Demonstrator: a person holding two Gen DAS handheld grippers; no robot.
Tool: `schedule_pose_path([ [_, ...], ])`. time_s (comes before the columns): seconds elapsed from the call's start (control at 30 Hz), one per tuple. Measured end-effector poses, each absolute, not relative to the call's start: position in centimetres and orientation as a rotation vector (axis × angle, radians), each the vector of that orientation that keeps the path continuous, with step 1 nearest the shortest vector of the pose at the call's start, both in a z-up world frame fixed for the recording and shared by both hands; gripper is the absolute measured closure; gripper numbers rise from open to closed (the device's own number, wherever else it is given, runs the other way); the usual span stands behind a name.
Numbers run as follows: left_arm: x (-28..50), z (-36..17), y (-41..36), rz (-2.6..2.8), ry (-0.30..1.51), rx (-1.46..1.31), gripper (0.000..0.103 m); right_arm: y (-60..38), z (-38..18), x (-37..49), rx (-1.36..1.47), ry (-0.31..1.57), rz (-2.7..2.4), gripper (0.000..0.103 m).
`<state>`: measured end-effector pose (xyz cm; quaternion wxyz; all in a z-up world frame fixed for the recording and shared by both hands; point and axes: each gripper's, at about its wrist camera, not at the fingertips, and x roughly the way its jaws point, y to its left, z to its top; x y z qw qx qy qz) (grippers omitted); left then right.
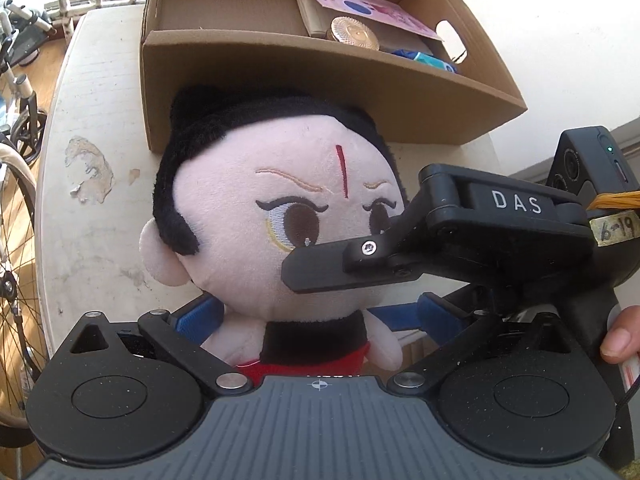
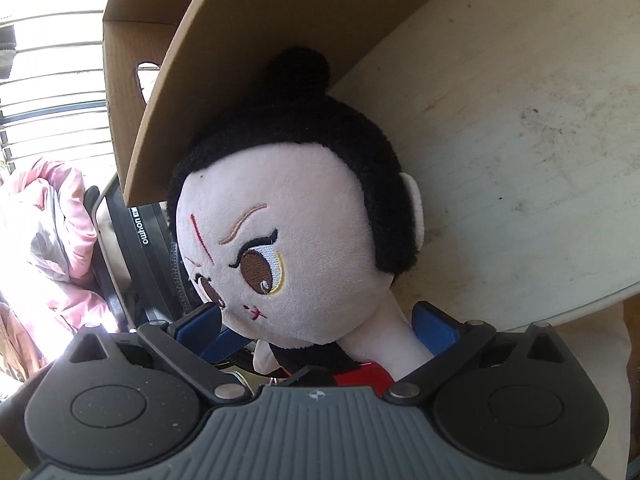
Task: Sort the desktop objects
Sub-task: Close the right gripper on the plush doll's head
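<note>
Plush doll (image 1: 276, 216) upright on white table (image 1: 92, 216), bun against cardboard box (image 1: 320, 92) (compact, card inside). Left gripper (image 1: 320, 320) and right gripper (image 2: 316, 332) both wide-spread, blue pads flanking its body; actual grip unclear.

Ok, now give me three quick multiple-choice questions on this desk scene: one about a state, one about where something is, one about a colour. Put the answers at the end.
1. The cardboard box is:
A. open at the top
B. taped shut
C. flattened

2. The round gold compact lies:
A. on the floor
B. inside the box
C. on the doll's head

3. The plush doll has hair that is:
A. blond
B. red
C. black

Answers:
1 A, because the left wrist view looks straight down into its interior.
2 B, because it sits among the items within the box walls.
3 C, because both views show a black top and bun above the pale face.
</note>
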<state>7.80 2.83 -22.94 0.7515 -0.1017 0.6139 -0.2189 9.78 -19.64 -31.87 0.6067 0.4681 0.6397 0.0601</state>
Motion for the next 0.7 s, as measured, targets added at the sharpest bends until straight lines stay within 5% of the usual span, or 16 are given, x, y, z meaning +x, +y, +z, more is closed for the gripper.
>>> schedule_pose_path([
  [0.7, 9.1, -24.5, 6.6, -0.367, 1.39, -0.534, 0.0, -23.4, -32.6, 14.3, 1.08, 1.378, 0.141, 0.0],
])
